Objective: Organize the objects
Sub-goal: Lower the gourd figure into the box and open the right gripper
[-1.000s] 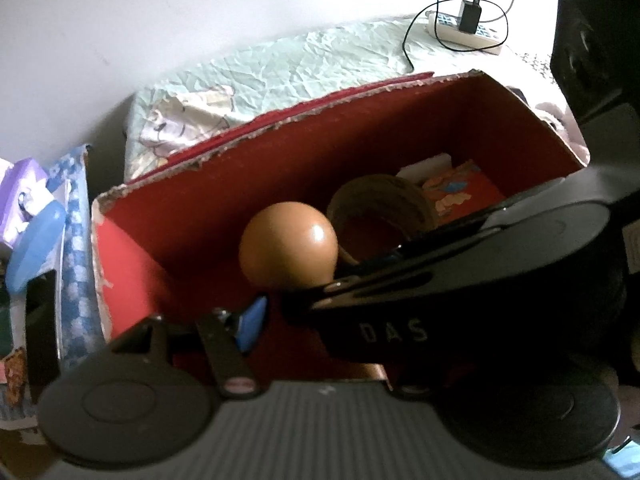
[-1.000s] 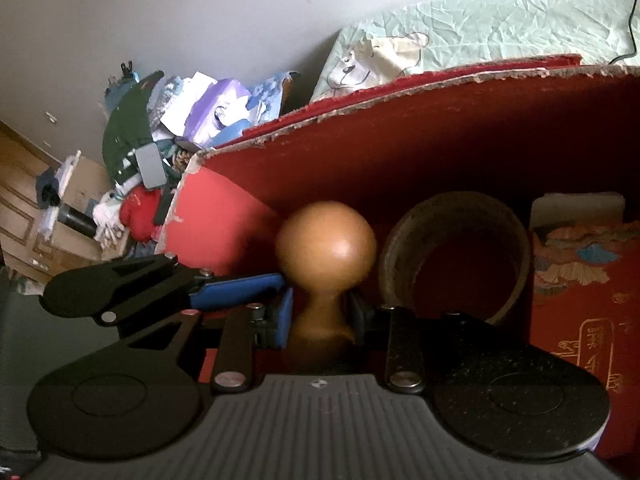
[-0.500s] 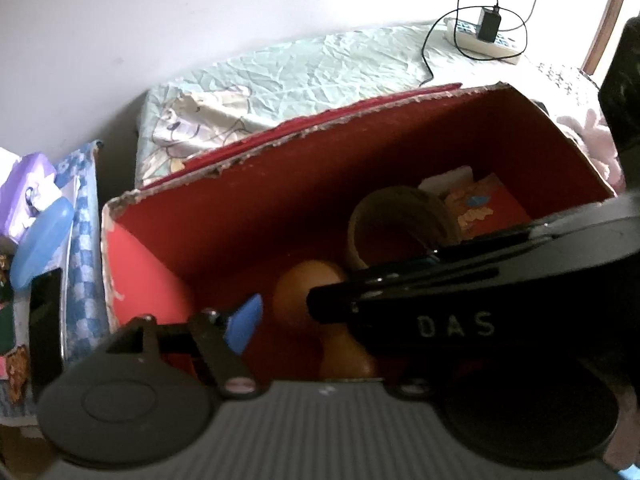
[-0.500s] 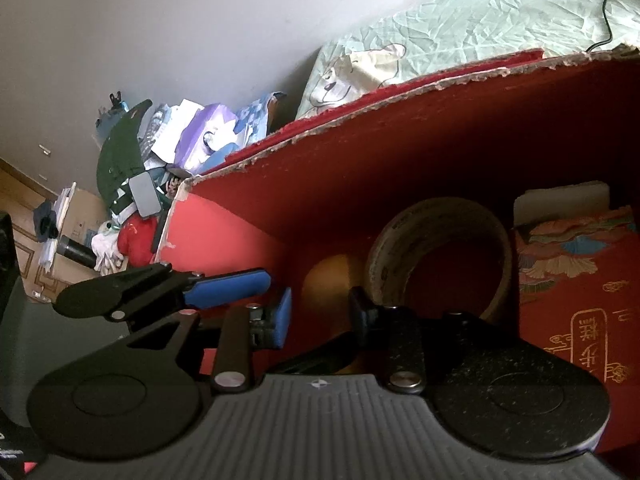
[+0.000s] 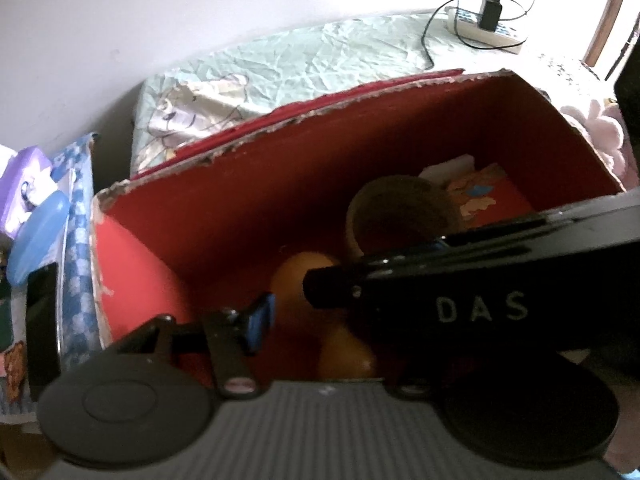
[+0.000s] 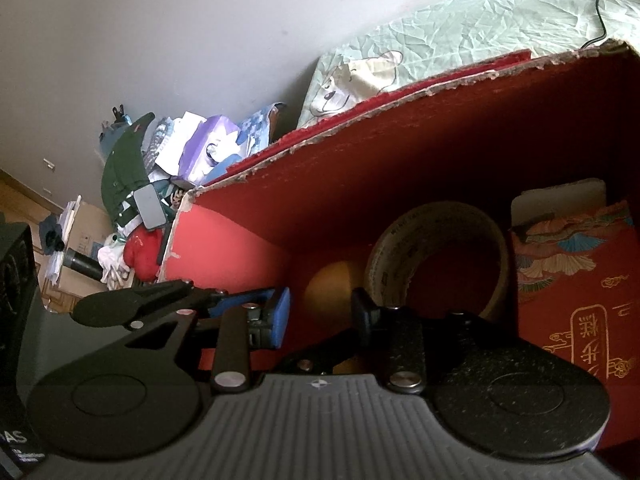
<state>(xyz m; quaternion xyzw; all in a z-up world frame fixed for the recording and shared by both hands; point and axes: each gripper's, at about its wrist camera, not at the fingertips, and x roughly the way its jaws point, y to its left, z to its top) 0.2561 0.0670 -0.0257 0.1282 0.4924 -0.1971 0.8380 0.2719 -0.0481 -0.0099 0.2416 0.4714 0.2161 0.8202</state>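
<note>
Lying on the floor of the red box, just left of the tape roll, the wooden gourd looked hard, smooth and apt to roll, best taken at its narrow waist. The left gripper straddled it, fingers apart and closing without touching. The right gripper stood apart too, hiding the gourd's lower half.
</note>
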